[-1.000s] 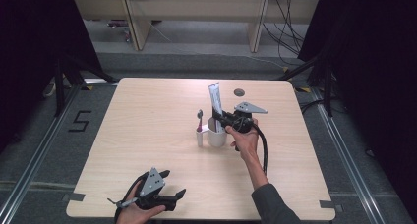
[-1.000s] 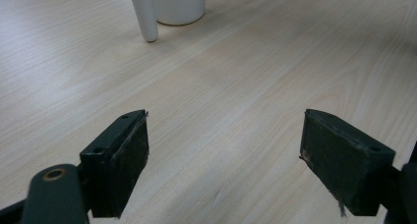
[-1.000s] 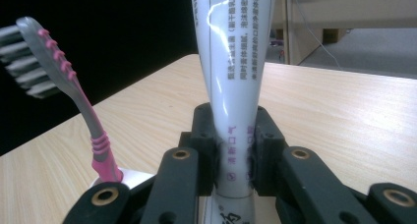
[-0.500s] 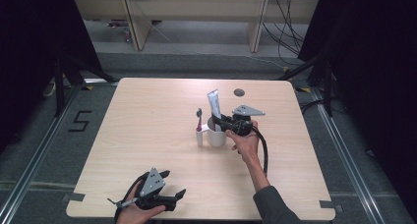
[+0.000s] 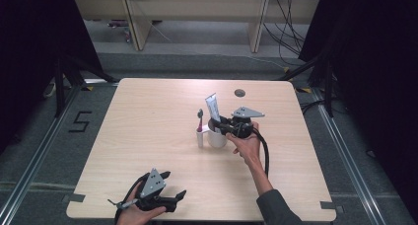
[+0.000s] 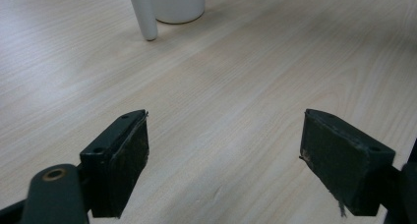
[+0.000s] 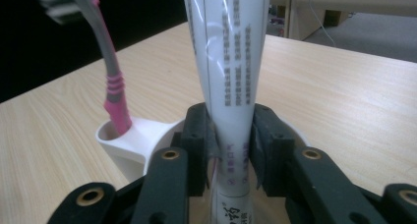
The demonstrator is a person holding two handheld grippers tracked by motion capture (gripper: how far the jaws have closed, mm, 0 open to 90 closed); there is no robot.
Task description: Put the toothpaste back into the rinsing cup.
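Note:
A white cup (image 5: 216,137) with a side holder stands near the table's middle. A pink and grey toothbrush (image 5: 199,119) stands upright in that holder (image 7: 121,146). My right gripper (image 5: 223,125) is shut on a white toothpaste tube (image 5: 213,108), which stands upright with its lower end in the cup. In the right gripper view the tube (image 7: 231,81) is pinched between the two jaws just above the cup's rim. My left gripper (image 5: 173,190) rests open near the table's front edge; in its own view nothing lies between the jaws, and the cup's base (image 6: 178,4) shows far ahead.
The light wooden table (image 5: 148,116) has a small dark round grommet (image 5: 240,93) near its far edge. Shelving and cables stand on the floor beyond. A "5" is marked on the floor at the left.
The right gripper and the toothpaste tube have lowered slightly over the cup. The left gripper has stayed where it was.

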